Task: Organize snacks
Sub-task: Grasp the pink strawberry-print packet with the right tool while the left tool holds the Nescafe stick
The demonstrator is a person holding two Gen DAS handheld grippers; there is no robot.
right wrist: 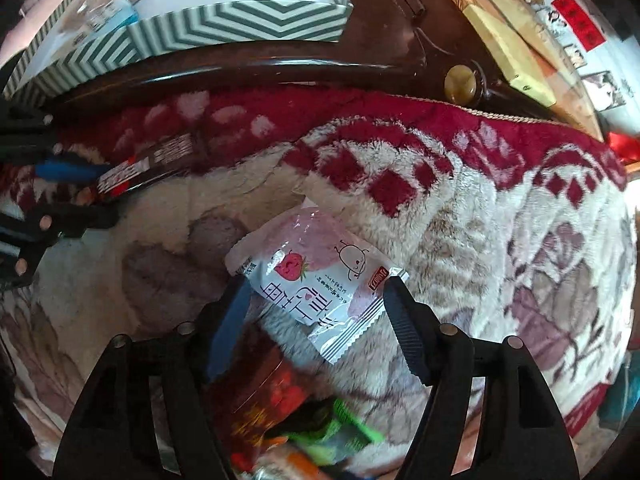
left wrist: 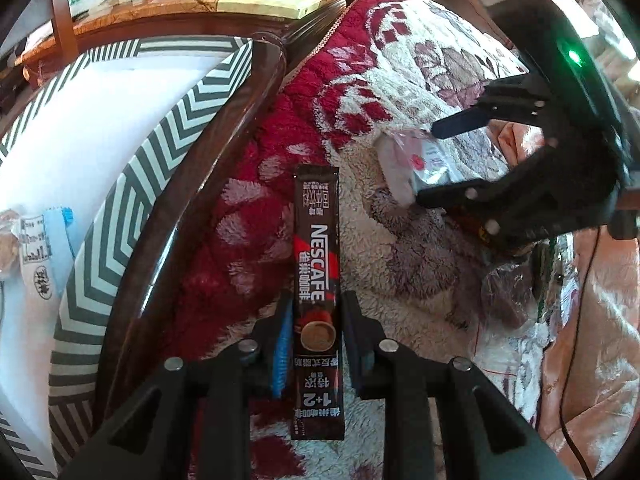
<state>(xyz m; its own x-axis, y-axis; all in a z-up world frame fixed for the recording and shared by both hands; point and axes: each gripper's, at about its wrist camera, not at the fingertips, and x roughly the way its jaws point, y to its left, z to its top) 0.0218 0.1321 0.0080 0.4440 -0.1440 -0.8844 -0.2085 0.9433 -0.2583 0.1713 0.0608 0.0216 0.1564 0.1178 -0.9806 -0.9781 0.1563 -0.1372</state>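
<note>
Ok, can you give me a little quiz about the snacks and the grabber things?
1. True or false: the coffee stick is inside the striped box.
2. Pick one. What sits between the open fingers of the right gripper? A) a strawberry packet B) a banana C) a spoon
3. Fill the gap: in the left wrist view, the little light on the right gripper glows ___.

Key
1. False: it is outside the box, over the fluffy blanket.
2. A
3. green
</note>
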